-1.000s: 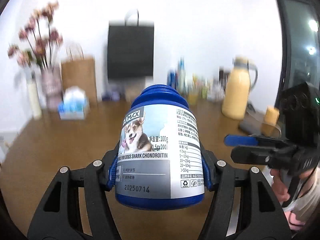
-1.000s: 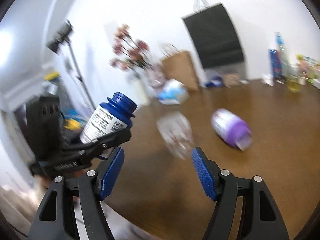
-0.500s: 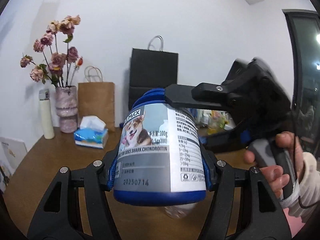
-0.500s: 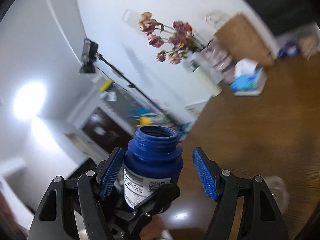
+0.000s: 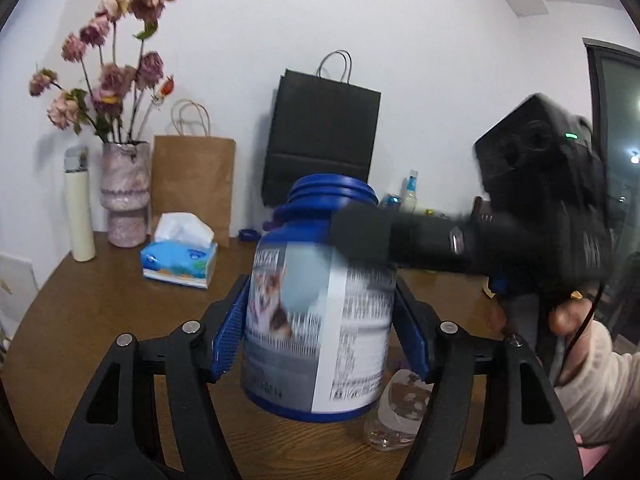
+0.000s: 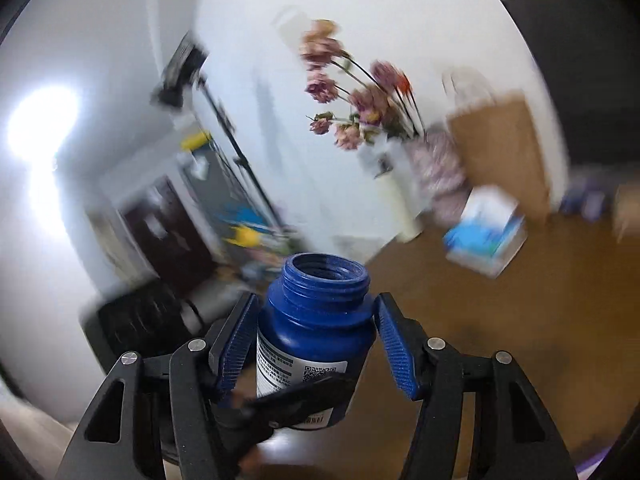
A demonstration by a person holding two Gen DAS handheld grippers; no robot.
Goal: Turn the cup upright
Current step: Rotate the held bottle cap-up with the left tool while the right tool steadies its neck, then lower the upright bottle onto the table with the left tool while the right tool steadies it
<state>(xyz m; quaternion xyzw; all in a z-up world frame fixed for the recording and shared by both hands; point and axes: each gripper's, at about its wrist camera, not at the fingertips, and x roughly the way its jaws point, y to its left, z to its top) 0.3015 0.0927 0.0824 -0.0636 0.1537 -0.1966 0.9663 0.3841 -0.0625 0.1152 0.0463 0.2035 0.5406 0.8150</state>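
A lidless blue bottle with a dog label hangs upright above the brown table, mouth up. It sits between the pads of my left gripper, which have slackened: a thin gap shows on the right side. The bottle looks blurred there. My right gripper is shut on the bottle just below its threaded neck, and one of its fingers crosses the bottle's shoulder in the left wrist view. A clear cup lies on the table below the bottle, half hidden by it.
At the table's back stand a vase of dried flowers, a cream flask, a tissue box, a brown paper bag and a black bag. A person's hand holds the right gripper.
The right gripper has closed on the bottle's upper part. The left jaws have widened a little, and the bottle now moves with the right gripper.
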